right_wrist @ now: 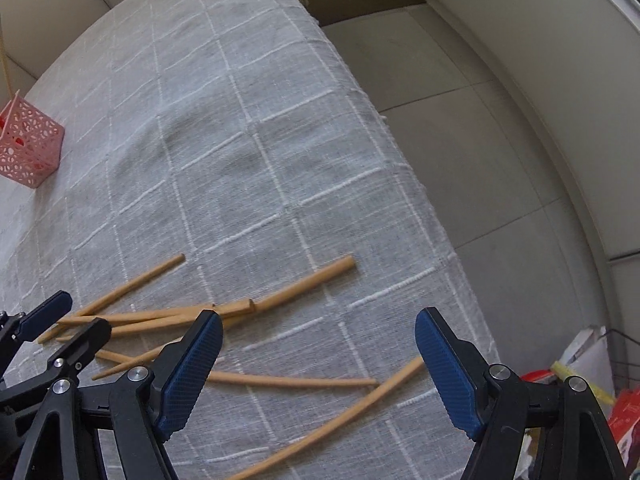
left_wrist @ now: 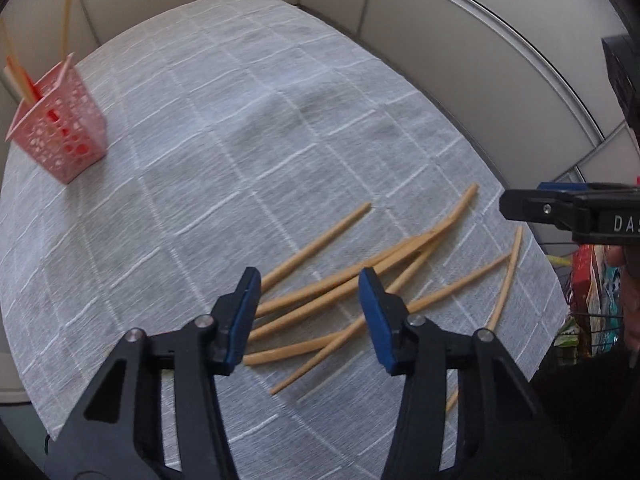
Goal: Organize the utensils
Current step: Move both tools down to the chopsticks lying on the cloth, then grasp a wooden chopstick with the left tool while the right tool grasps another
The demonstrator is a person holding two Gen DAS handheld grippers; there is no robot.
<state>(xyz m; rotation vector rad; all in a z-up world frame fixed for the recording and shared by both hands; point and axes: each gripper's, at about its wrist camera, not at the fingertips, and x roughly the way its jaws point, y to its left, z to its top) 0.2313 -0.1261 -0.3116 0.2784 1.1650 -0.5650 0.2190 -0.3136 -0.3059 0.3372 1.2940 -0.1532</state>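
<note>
Left wrist view puts us right over the pile: our left claw [left_wrist: 310, 312] points steeply down at a loose heap of wooden chopsticks [left_wrist: 352, 280] on the tabletop [left_wrist: 240, 140]. Its blue pads stand partly apart, with several sticks showing in the gap, but nothing is pinched; the pads do not seem to be pressing on any of them. Our right claw [right_wrist: 320, 372] hangs over the right-hand end of the same scatter, spread wide and empty, with two stray chopsticks [right_wrist: 296, 381] crossing the cloth below it.

We read this as the pickup step. Far off at the left edge of the cloth sits the pink perforated basket [left_wrist: 64, 128], with a few sticks already standing in it, so part of the job looks done and the heap is what remains. The next move, we judge, calls for dropping the left claw onto one stick, or one neat pair, and closing squarely across it. That is fiddly here: the sticks overlap at crossing angles, so a careless pinch could drag neighbours along or flick one away.

As for surfaces, the chopsticks are slim, smooth, pale tan rods that taper slightly and should roll easily. The tablecloth [right_wrist: 248, 160] is a grey woven fabric with raised white grid lines, slightly rumpled, which should give some friction. The basket is thin plastic lattice and looks light enough to tip. The claw pads carry a fine ribbed blue texture.
</note>
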